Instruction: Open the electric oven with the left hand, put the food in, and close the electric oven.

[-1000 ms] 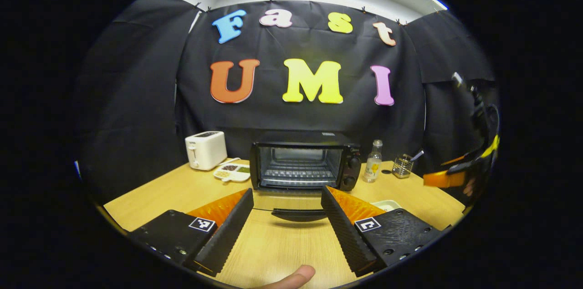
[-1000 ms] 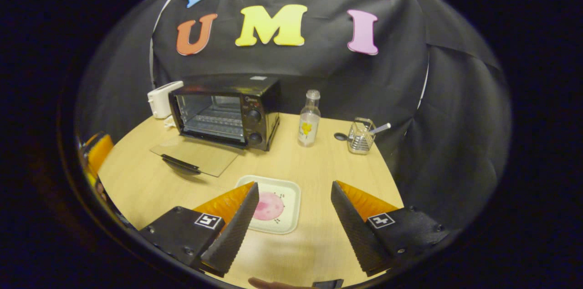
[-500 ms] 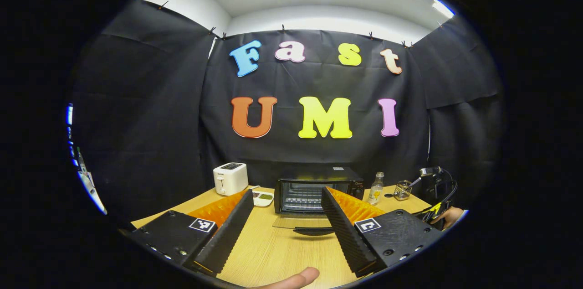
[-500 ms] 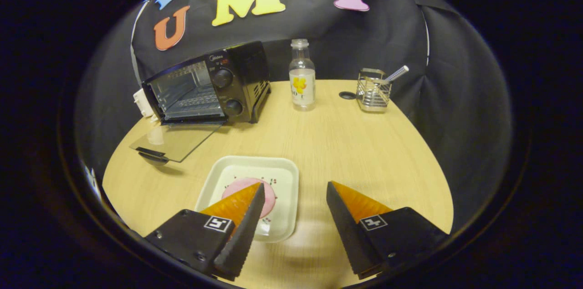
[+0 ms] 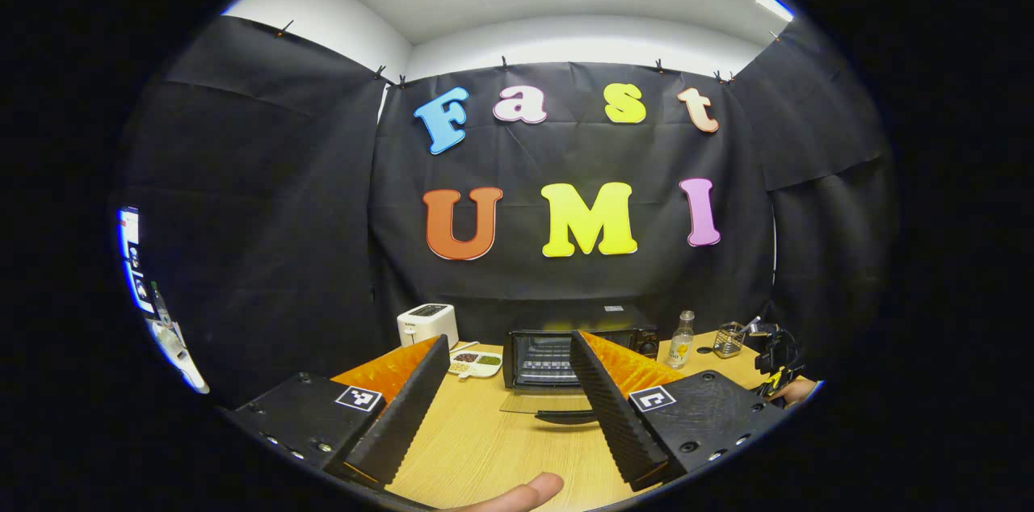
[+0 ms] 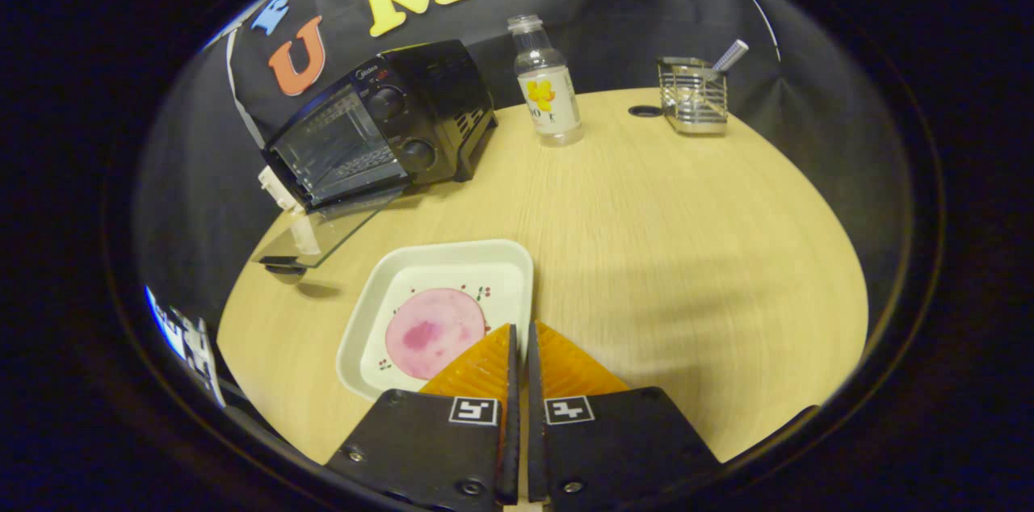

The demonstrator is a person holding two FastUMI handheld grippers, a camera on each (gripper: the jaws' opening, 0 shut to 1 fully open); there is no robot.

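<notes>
The black electric oven (image 5: 557,357) stands at the back of the wooden table with its glass door (image 5: 556,407) folded down flat. My left gripper (image 5: 509,341) is open and held well back from it, with nothing between its fingers. In the right gripper view the oven (image 6: 380,136) is at upper left, its door (image 6: 331,225) lying open. A white square plate (image 6: 509,258) with a round pink slice of food (image 6: 435,333) sits in front. My right gripper (image 6: 523,328) is shut on the plate's right front rim.
A white toaster (image 5: 426,324) and a snack dish (image 5: 475,364) sit left of the oven. A clear bottle (image 6: 545,88), a wire holder (image 6: 693,92) and a small black disc (image 6: 645,111) stand at the back right. A thumb (image 5: 517,493) shows at the bottom.
My left gripper drew back and up from the open oven. My right gripper dropped toward the plate and closed from wide open onto its rim.
</notes>
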